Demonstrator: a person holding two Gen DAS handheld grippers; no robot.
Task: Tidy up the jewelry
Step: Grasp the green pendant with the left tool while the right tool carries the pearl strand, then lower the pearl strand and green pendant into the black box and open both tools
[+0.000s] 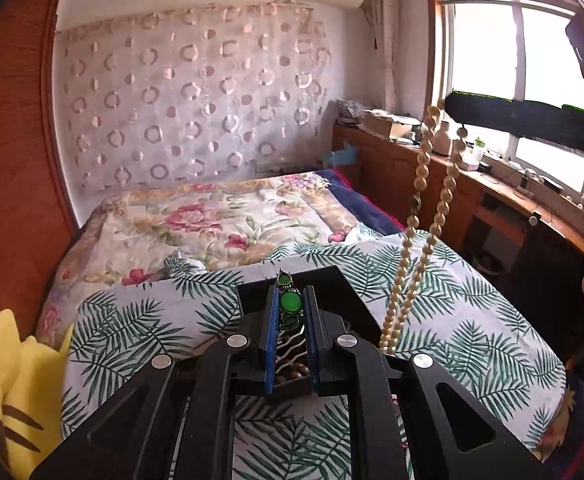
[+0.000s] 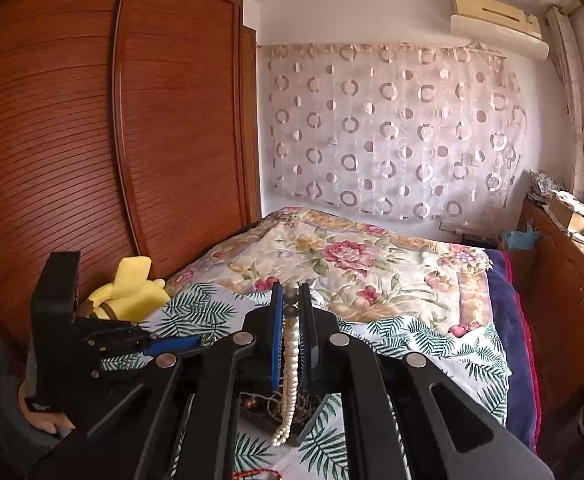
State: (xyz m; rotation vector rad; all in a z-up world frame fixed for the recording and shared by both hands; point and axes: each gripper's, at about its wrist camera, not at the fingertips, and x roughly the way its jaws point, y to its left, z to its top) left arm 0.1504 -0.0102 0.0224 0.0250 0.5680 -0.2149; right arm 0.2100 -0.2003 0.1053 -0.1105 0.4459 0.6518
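L gripper (image 1: pixel 289 308): pinching green bracelet (image 1: pixel 290 303), lifted above black box (image 1: pixel 342 280), prob. for sorting.
R gripper (image 2: pixel 290 300): clamped on pearl necklace (image 2: pixel 289 360); strand hangs into box to untangle, I judge.
Box: on bed (image 1: pixel 131 320).

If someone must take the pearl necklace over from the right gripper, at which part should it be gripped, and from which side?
Probably on the hanging double strand of the pearl necklace, just under the right gripper, coming from the side with the fingers across the strands. There it hangs straight and free in the air, above the black box. The lower end drops toward the box, where a grip seems harder.
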